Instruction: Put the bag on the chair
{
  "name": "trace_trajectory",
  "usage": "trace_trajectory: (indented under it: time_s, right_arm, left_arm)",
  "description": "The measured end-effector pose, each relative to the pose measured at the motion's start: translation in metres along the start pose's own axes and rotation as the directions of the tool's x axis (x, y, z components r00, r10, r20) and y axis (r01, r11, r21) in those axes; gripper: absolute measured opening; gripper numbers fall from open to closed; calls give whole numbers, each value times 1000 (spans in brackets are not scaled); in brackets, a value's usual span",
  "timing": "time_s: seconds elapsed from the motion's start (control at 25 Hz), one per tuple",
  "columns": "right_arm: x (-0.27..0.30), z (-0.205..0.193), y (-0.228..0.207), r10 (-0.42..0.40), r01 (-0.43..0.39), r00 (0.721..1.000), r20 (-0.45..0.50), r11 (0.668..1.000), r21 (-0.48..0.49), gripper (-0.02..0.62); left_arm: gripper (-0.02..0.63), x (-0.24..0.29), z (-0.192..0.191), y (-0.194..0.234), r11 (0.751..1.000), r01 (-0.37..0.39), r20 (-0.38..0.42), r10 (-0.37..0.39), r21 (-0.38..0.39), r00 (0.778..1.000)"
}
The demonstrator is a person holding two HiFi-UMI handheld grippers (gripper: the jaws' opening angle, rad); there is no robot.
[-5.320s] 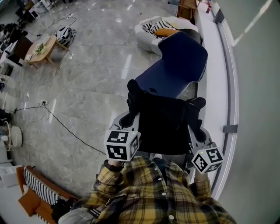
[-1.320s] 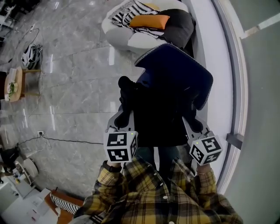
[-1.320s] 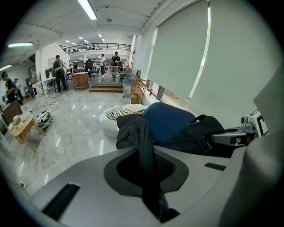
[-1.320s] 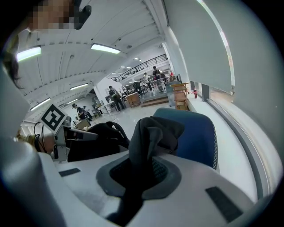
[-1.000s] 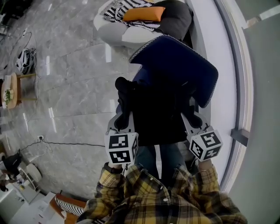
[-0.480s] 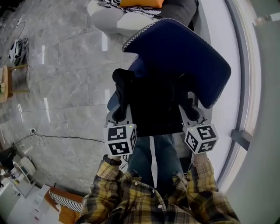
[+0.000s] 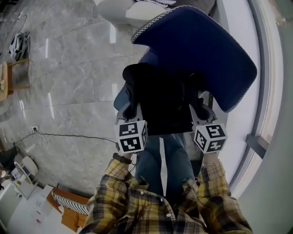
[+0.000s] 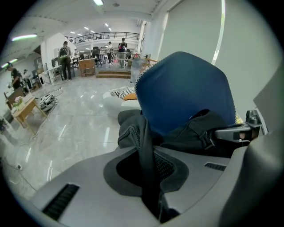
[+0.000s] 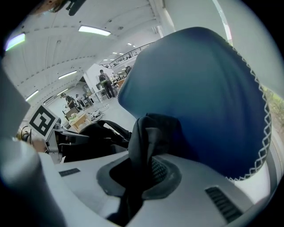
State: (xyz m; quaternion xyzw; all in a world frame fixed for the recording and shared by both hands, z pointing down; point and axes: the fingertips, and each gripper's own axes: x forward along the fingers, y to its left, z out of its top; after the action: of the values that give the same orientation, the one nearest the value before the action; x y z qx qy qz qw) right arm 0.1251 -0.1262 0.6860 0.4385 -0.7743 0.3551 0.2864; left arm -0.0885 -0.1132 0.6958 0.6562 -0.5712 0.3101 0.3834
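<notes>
A black bag [image 7: 160, 98] hangs between my two grippers, right in front of the blue chair [image 7: 201, 50]. My left gripper [image 7: 129, 108] is shut on the bag's left edge, where a fold of black fabric [image 8: 144, 146] is pinched between its jaws. On the bag's right edge my right gripper [image 7: 198, 106] is also shut, with bunched cloth [image 9: 146, 137] in its jaws. The bag covers most of the chair's seat in the head view. The chair's back [image 8: 186, 88] fills the space just beyond the bag, and rises close in the right gripper view [image 9: 199, 84] as well.
A white lounge seat [image 7: 121, 7] stands beyond the chair. A window ledge [image 7: 268, 109] runs along the right. A black cable [image 7: 68, 136] crosses the marble floor at left, near a small wooden table [image 7: 4, 77]. The person's jeans-clad legs [image 7: 160, 160] are below the bag.
The bag and both grippers have come nearer to the chair, which now looms larger and closer under the bag. Both grips on the bag are unchanged.
</notes>
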Motion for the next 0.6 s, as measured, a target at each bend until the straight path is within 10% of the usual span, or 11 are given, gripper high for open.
trace_trajectory:
  time_s: [0.6]
  right_arm:
    - [22,-25,-1,-23,19,999,-33,995,-98,34]
  left_arm:
    - [35,22,-22,8,999,-28,32,29,-23,999]
